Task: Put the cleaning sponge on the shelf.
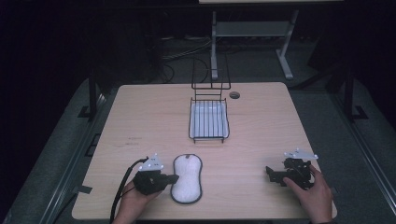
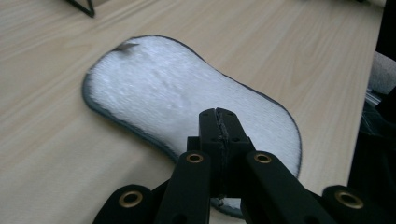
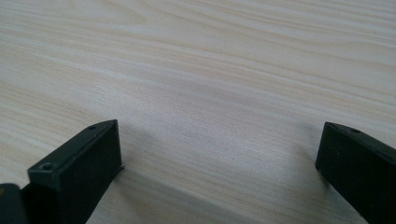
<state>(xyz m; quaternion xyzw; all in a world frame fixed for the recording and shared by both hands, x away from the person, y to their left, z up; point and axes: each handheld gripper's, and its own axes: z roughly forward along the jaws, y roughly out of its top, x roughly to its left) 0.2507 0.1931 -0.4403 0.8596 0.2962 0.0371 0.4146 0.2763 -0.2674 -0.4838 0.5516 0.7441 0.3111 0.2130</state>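
Left gripper (image 1: 173, 177) clenched, empty, tips over white pad (image 1: 187, 179) lower centre, hiding its near edge | right gripper (image 1: 269, 173) released, lower right, bare table (image 3: 210, 70) | we note rack (image 1: 208, 119) dim.

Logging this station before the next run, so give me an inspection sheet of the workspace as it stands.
Surface: pale wood table, with a round hole near the far edge.
Job's things: white pad with dark edging, lying flat at the near edge.
Clutter: black wire basket, farther back.
Grippers: left gripper shut, tips over the pad; right gripper open, nothing between its jaws.
Cables: black cable trailing from the left gripper.
Surroundings: dark room, table legs beyond.
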